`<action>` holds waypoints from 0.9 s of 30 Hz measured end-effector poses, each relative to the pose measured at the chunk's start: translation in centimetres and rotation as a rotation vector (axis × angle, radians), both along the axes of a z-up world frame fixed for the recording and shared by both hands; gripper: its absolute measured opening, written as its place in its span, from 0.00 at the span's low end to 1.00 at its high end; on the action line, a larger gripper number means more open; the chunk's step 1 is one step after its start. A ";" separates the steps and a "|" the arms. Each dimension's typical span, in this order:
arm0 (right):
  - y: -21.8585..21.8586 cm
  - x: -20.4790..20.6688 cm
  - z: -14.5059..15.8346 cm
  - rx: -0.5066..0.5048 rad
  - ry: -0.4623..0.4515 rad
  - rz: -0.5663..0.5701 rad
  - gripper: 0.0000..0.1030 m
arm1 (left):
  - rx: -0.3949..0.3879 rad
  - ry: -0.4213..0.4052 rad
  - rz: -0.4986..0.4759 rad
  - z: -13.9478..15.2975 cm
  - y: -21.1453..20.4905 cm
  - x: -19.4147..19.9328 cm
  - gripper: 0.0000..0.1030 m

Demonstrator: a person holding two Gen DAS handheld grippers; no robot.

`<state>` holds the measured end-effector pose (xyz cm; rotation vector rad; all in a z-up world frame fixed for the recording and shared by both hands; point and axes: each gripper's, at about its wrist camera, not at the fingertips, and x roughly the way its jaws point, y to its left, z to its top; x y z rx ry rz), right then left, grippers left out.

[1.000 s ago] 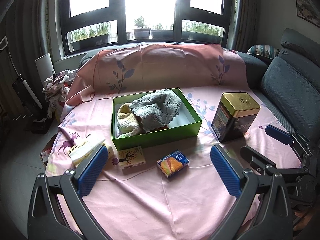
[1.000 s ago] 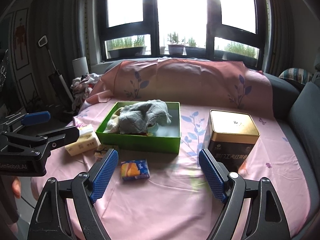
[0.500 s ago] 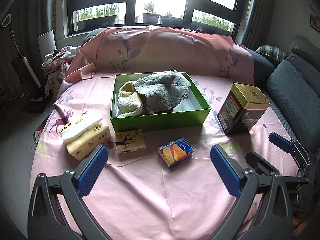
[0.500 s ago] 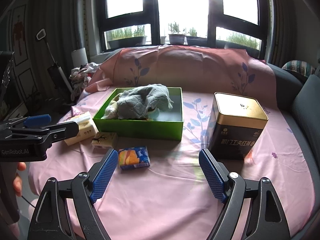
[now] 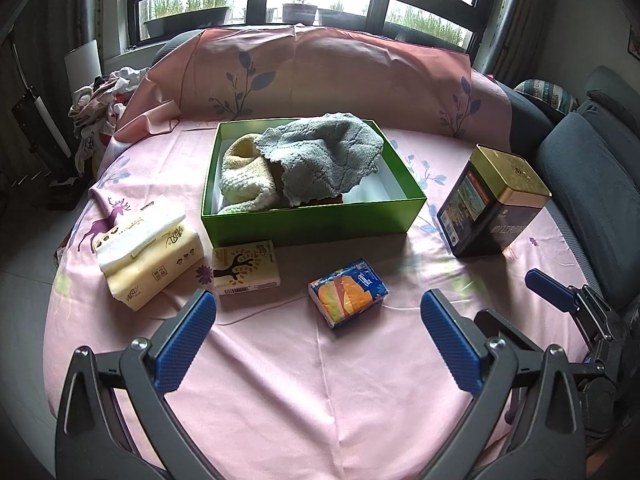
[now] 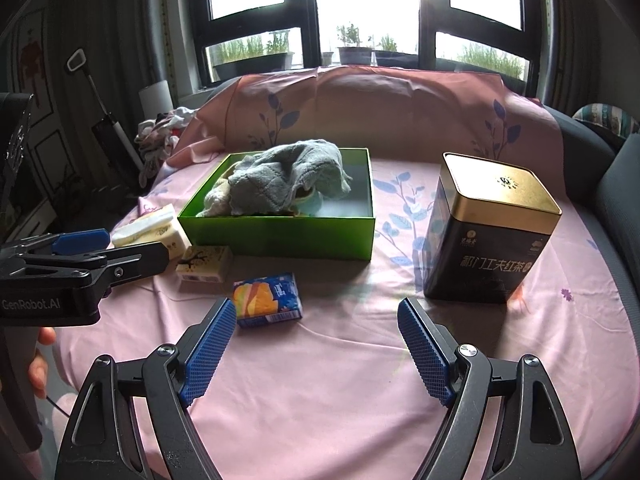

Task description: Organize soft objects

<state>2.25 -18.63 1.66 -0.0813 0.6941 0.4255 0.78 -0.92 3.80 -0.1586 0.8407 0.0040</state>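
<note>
A gold-lidded dark tea tin (image 6: pixel 490 232) stands on the pink sheet (image 5: pixel 320 380), potted plants (image 6: pixel 352 46) beyond the window.

The body of the left claw (image 6: pixel 86 254) bears the white lettering "GenRobot.AI". The dark front face of the gold-lidded tea tin (image 6: pixel 490 236) carries gold Chinese characters reading "祁门工夫红茶". Print on the tissue packs is too small to read.

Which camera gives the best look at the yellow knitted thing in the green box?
Left wrist: the yellow knit lies exposed beside the grey cloth. The right wrist view shows only a pale edge under that cloth.
</note>
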 end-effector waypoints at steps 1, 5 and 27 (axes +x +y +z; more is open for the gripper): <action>0.0 0.2 -0.1 0.000 0.003 0.000 0.81 | -0.004 0.005 -0.001 -0.2 0.0 0.2 0.99; 0.1 0.8 -0.6 0.004 0.019 0.003 0.81 | -0.018 0.022 -0.002 -0.8 0.2 0.9 0.99; 0.7 3.9 -4.3 -0.007 0.108 0.007 0.81 | -0.047 0.117 -0.003 -4.7 0.5 4.1 0.99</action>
